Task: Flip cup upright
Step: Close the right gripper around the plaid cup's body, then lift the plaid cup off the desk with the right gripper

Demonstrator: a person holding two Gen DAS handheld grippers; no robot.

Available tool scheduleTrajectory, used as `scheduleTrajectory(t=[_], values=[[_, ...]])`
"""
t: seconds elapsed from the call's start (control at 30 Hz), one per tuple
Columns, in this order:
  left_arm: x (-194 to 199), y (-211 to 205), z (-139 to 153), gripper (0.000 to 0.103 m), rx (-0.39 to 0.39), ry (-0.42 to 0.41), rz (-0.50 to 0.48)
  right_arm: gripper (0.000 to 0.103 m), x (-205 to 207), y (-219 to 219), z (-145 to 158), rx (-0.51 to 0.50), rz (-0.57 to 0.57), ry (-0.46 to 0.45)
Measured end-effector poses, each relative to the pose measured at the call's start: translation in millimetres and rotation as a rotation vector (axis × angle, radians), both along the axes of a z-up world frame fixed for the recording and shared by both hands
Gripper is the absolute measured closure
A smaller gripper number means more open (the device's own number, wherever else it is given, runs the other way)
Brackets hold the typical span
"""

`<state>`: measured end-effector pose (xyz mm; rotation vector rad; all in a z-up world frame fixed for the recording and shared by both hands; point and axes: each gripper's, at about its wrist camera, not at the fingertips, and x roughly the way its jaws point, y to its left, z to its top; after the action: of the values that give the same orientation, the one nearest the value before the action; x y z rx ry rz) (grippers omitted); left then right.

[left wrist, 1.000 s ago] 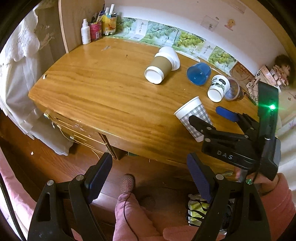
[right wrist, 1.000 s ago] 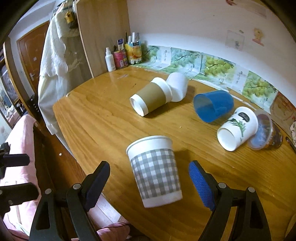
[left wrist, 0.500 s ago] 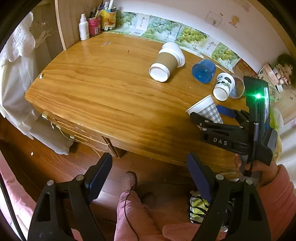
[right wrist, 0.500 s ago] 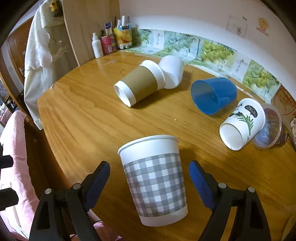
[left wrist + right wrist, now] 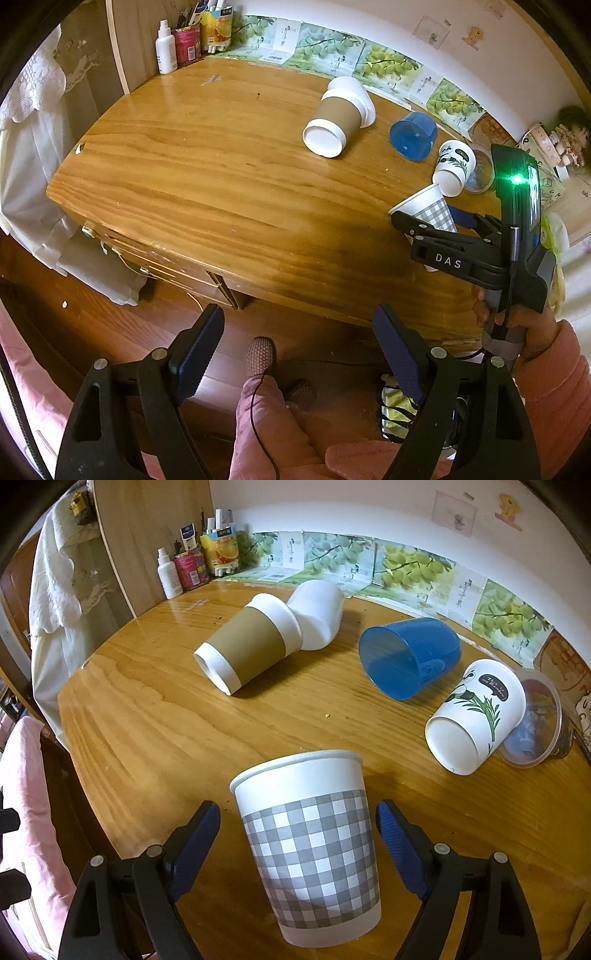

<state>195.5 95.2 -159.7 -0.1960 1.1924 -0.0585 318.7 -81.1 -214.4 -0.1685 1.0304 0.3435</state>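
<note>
The checked cup (image 5: 310, 853) is seen upright between the spread fingers of the right gripper (image 5: 298, 843), untouched; the left gripper (image 5: 298, 350) is held released.

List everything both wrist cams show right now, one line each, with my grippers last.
Checked cup: 1, grey-white, upright between the right fingers.
Sleeved cup: 1, brown-white, on its side, mid table.
White cup: 1, lying behind it.
Blue cup: 1, on its side.
Panda cup: 1, white, on its side.
Clear tub: 1, tipped, far right.
Bottles and cans: several, back corner.
Table: 1, wood.
Right gripper: open, straddling the checked cup.
Left gripper: open, off the table's edge.
</note>
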Motion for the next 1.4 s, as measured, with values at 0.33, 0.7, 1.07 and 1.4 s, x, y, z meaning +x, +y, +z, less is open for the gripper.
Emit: scheduleTrajectory(t=[0.33, 0.7, 1.07, 1.4], values=[[0, -2, 0, 0.018, 0.01, 0.005, -0.018, 0.033, 2, -8, 2, 0.026, -0.027, -0.024], [-3, -4, 2, 0.018, 0.01, -0.003, -0.043, 0.034, -9, -20, 10, 0.047, -0.099, -0.089], [-16, -9, -1, 0.018, 0.037, 0.021, -0.057, 0.034, -34, -42, 26, 0.106, -0.275, -0.279], [-35, -22, -6, 0.018, 0.118, 0.053, -0.092, 0.034, -67, -51, 30, 0.18, -0.33, -0.448]])
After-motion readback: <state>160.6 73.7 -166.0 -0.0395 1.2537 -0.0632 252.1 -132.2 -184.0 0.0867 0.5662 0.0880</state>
